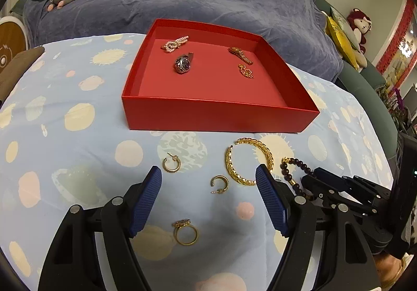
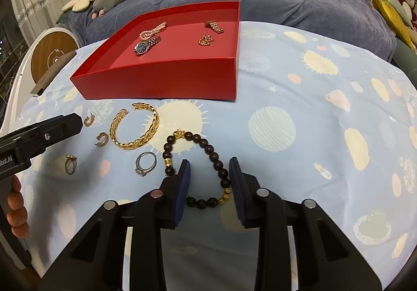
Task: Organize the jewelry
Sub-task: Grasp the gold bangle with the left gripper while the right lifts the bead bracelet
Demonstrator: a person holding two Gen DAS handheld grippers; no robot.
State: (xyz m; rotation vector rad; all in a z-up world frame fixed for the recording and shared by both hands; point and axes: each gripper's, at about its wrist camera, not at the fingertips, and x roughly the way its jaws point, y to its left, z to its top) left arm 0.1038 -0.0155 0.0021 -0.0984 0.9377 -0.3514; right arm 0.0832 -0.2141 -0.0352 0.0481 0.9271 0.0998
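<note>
On a table draped in a pale blue cloth (image 1: 78, 150) printed with suns and planets, loose jewelry lies in front of a shallow red box (image 1: 221, 116). Going from left to right in the left wrist view: a small gold hoop earring (image 1: 171, 164), a gold ring with a decorated top (image 1: 185, 232) nearer the camera, a second hoop earring (image 1: 220, 184), then a wide open gold cuff bracelet (image 1: 247, 160), and last a dark beaded bracelet (image 2: 200, 168) with gold spacer beads. A silver ring with a stone (image 2: 146, 163) shows only in the right wrist view, just left of the beads. The box already holds a pearl piece (image 1: 175, 44), a steel watch (image 1: 183, 63), a gold watch (image 1: 240, 54) and a small gold chain (image 1: 245, 71).

The left gripper (image 1: 208, 179) hovers with its fingers spread wide, the second earring between them. The right gripper (image 2: 209, 168) is also open, its blue fingers (image 2: 182, 186) straddling the near part of the beaded loop, not yet closed on it.

The beaded bracelet is probably light and floppy, strung on cord, with smooth round beads that may roll or slip; pinching across one strand of beads should hold best. The cuff looks stiff, best taken across its band.
</note>
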